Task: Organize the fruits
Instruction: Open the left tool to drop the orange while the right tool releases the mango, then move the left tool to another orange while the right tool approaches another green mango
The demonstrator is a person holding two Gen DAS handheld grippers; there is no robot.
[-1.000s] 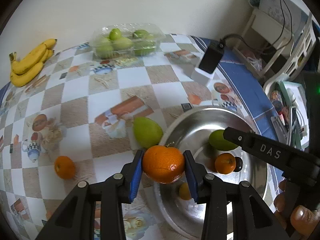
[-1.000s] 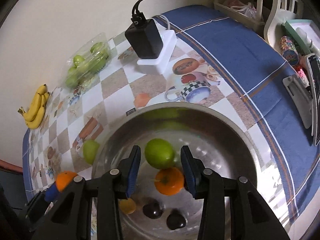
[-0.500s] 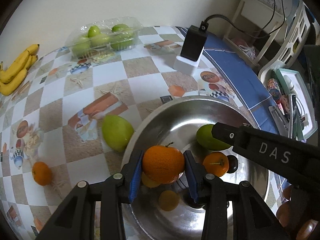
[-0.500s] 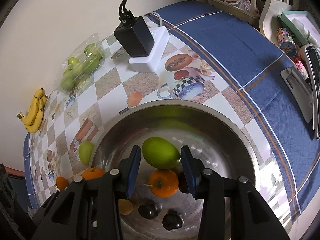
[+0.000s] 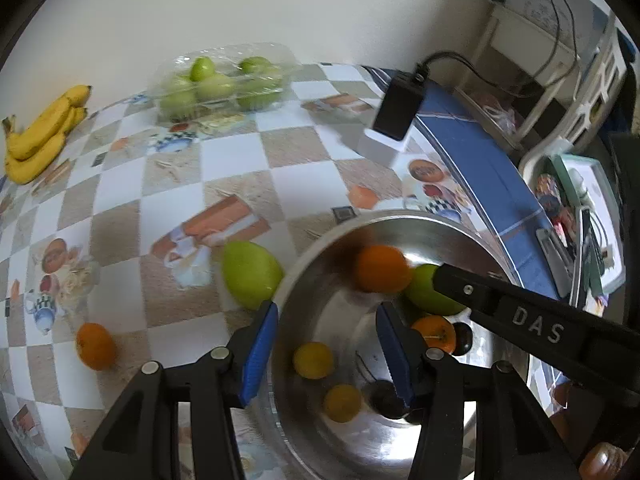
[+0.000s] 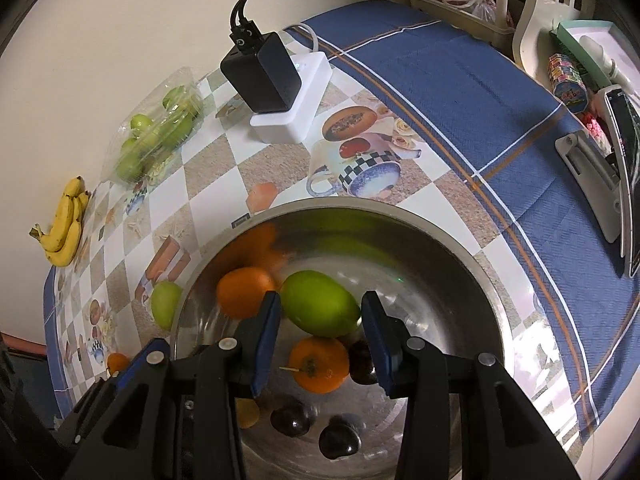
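Observation:
My left gripper (image 5: 326, 320) hangs over the near rim of the steel bowl (image 5: 400, 216), its jaws opening with nothing between the blue pads. A large orange (image 5: 380, 268), blurred, lies in the bowl beside a green mango (image 5: 428, 294). My right gripper (image 6: 320, 300) is open above the bowl; the green mango (image 6: 320, 304) shows below and between its fingers, apart from the pads. A smaller orange (image 6: 318, 364), two yellow fruits (image 5: 313, 360) and dark fruits (image 6: 292, 418) also lie inside. Outside the bowl, another green mango (image 5: 250, 272) and a small orange (image 5: 95, 346) rest on the table.
Bananas (image 5: 40, 136) lie at the far left by the wall. A clear clamshell of green fruits (image 5: 224, 84) stands at the back. A black adapter on a white block (image 6: 276, 80) sits behind the bowl. A blue cloth (image 6: 460, 92) covers the right side, with a phone stand (image 6: 588, 172).
The left gripper carried the large orange over the bowl and let it go; its jaws widened and the orange now sits in the bowl by the mango. The right gripper kept still.

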